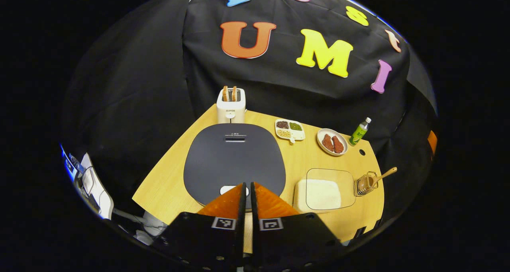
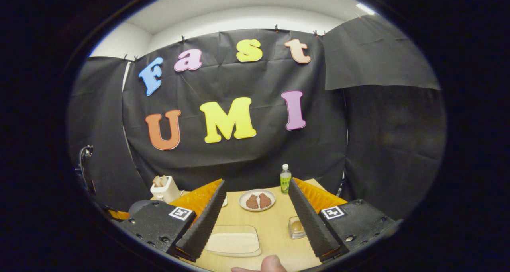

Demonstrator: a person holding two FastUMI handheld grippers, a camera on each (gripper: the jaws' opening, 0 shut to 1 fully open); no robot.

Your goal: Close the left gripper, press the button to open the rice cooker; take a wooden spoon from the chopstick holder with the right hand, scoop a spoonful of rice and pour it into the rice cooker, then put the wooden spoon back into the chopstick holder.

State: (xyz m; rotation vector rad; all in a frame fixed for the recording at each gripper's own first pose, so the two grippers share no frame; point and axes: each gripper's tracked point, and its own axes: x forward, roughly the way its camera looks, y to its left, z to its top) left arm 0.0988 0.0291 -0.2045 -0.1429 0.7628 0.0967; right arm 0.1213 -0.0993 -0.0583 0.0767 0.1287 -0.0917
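The rice cooker (image 1: pixel 235 156) has a dark grey lid, which is down, and it stands on the wooden table (image 1: pixel 163 188). My left gripper (image 1: pixel 247 185) is shut with nothing between its fingers. Its tips hover at the cooker's white button (image 1: pixel 225 190), partly covering it; whether they touch is unclear. To the right lies a clear box of rice (image 1: pixel 324 193). Beside that is a wire chopstick holder (image 1: pixel 365 183) with the wooden spoon (image 1: pixel 385 174) leaning in it. My right gripper (image 2: pixel 257 182) is open and holds nothing, back from the rice box (image 2: pixel 233 242) and the holder (image 2: pixel 297 226).
A white toaster (image 1: pixel 231 104) with bread stands behind the cooker. A divided dish of beans (image 1: pixel 289 130), a plate of meat (image 1: pixel 332 141) and a green bottle (image 1: pixel 359 131) line the table's far side. A person's fingertip (image 2: pixel 273 264) shows at the bottom of the right gripper view.
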